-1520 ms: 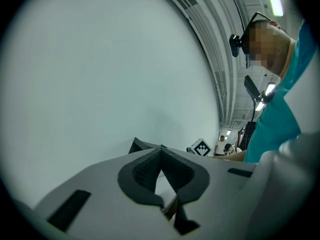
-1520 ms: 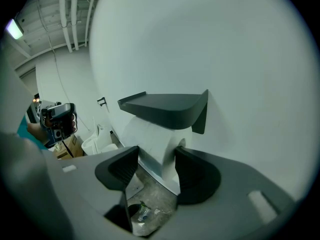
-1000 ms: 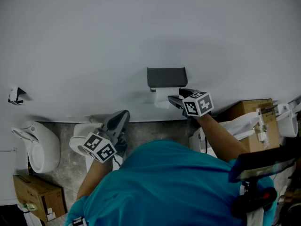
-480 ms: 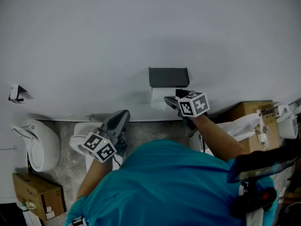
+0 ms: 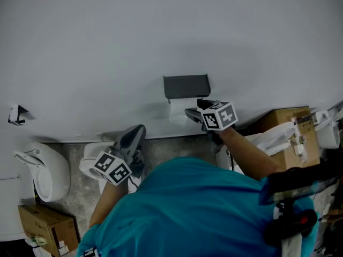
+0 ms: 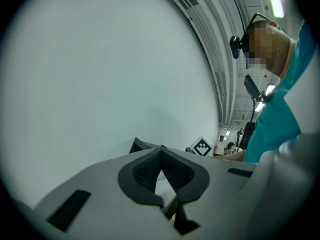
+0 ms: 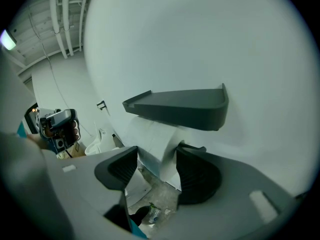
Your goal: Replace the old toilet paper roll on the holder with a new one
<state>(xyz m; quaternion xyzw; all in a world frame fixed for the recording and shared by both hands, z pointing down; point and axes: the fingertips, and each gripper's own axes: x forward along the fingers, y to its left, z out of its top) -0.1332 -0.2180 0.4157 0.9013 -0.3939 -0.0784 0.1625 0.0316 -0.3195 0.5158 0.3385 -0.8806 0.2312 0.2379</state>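
A person in a teal shirt faces a plain pale wall and holds a gripper in each hand. On the wall, just right of centre in the head view, hangs a dark grey toilet paper holder with a flat shelf top [image 5: 186, 86]. The white toilet paper roll [image 5: 179, 109] sits directly under the shelf, at its 6 o'clock. The right gripper [image 5: 192, 113] is at the roll's 4 o'clock, its tips level with the paper. In the right gripper view its jaws stand apart. The roll [image 7: 150, 131] and a hanging sheet of paper fill the gap just past the right gripper [image 7: 157, 153], with the shelf [image 7: 180, 106] at 12 o'clock above them. Whether the pads touch the paper cannot be told. The left gripper [image 5: 138, 131] is held low, at the holder's 7 o'clock and well apart from it, pointing at the bare wall. In its own view the jaws of the left gripper [image 6: 161, 151] are closed together, with nothing between them. A white toilet bowl [image 5: 40, 167] sits at 8 o'clock in the head view and a brown cardboard box [image 5: 281, 123] at 3 o'clock. No fresh roll shows in any view. The step in hand appears to be taking hold of the old roll. The next move probably calls for closing the right jaws on the paper gently enough not to crush it. The roll would then slide sideways off its bar, whose open end cannot be made out.
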